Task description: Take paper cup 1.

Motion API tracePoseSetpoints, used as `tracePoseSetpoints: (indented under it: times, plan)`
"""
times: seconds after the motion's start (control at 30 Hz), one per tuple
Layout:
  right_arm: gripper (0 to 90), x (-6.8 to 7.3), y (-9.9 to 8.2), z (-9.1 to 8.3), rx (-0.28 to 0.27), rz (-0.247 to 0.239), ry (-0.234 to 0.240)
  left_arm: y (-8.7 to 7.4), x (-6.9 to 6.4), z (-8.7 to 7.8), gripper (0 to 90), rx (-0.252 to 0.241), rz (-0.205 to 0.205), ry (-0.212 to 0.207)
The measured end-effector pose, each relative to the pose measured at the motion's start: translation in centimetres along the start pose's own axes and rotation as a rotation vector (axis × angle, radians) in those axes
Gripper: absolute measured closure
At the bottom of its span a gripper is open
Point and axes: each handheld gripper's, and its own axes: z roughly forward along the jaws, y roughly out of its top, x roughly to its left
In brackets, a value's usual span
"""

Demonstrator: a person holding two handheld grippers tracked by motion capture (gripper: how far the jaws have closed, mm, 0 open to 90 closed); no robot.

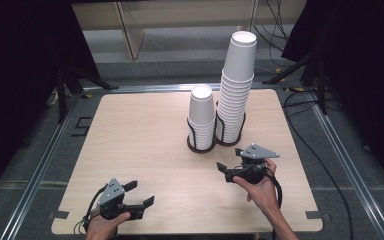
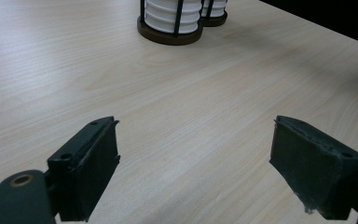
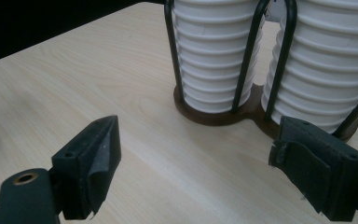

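Two stacks of white paper cups stand in a black wire double holder point(image 1: 200, 146) on the far middle of the wooden table point(image 1: 140, 135). The left stack point(image 1: 202, 117) is short, the right stack point(image 1: 237, 85) much taller. My right gripper point(image 1: 228, 159) hovers just in front of the holder, jaws apart and holding nothing. In the right gripper view the short stack point(image 3: 212, 56) and the tall stack point(image 3: 326, 65) rise close ahead of that gripper point(image 3: 196, 140). My left gripper point(image 1: 141, 192) rests near the front left edge, open and holding nothing. Its own view has the holder point(image 2: 170, 32) far ahead of the left gripper point(image 2: 196, 135).
Bare tabletop lies between the left gripper and the holder. Black stands and cables point(image 1: 300, 105) sit on the floor around the table, and a pale shelf unit point(image 1: 130, 30) stands behind it.
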Motion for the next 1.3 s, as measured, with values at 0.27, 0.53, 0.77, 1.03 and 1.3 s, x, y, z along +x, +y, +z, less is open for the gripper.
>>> tracePoseSetpoints:
  times: [0.27, 0.53, 0.77, 1.03, 1.3]
  plan:
    - [15.6, 0.2, 1.1, 0.4, -0.003, -0.034, 0.015, 0.1, 0.0, -0.2, 14.4, 0.004, 0.001, 0.02]
    - [15.9, 0.8, 2.9, 1.0, -0.008, -0.062, 0.016, 0.1, 0.0, -0.1, 14.4, -0.001, 0.002, 0.014]
    - [16.0, 1.0, 5.0, 1.5, -0.043, -0.064, 0.009, 0.1, 0.1, -0.3, 14.5, 0.005, -0.001, 0.031]
    - [16.3, 0.7, 7.6, 2.1, -0.091, -0.078, -0.015, 0.1, 0.1, -0.3, 14.4, 0.006, 0.001, 0.029]
    - [17.3, 0.7, 9.5, 2.5, -0.124, -0.064, -0.014, 0.1, 0.1, -0.2, 14.5, 0.0, -0.006, 0.022]
